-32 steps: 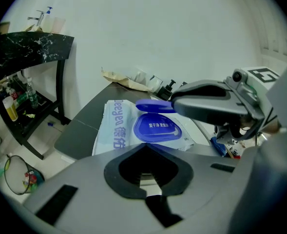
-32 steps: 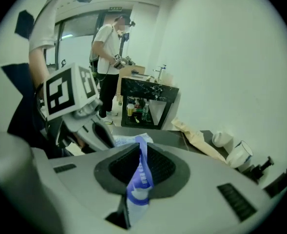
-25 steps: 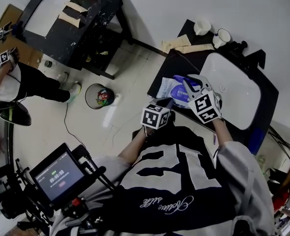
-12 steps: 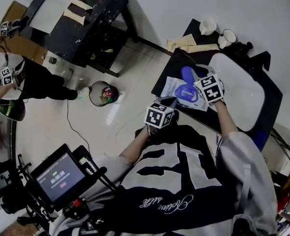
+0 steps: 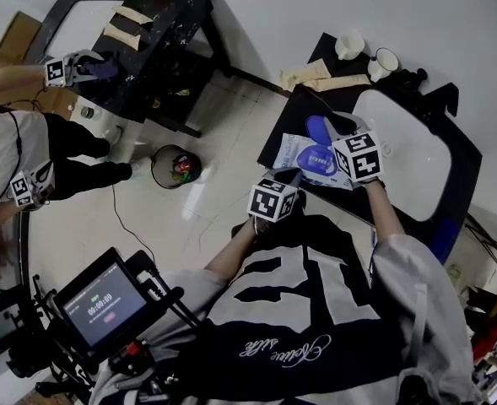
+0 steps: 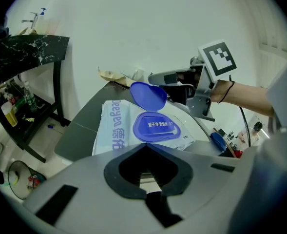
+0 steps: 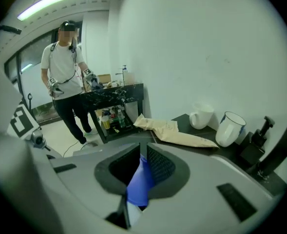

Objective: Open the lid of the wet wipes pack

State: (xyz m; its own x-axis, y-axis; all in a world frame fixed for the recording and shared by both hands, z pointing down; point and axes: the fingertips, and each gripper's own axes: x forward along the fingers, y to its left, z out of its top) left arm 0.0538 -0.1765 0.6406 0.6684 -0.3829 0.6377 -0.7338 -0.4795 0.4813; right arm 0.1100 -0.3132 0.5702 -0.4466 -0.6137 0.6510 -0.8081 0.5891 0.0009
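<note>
The wet wipes pack lies flat on the dark counter, pale blue with a blue oval opening ring. Its blue lid stands tilted up off the ring, hinged at the far side. My right gripper is shut on the lid's edge; the lid shows blue between its jaws. At the pack's near edge, my left gripper is shut on a thin pale strip of the pack.
A white sink basin lies right of the pack. Two mugs and brown paper bags sit behind it. On the floor stand a waste bin and a black table. Another person stands left.
My right gripper has swung the blue lid up off the pack and toward the back. The left gripper has stayed at the pack's near edge. The other person has moved.
</note>
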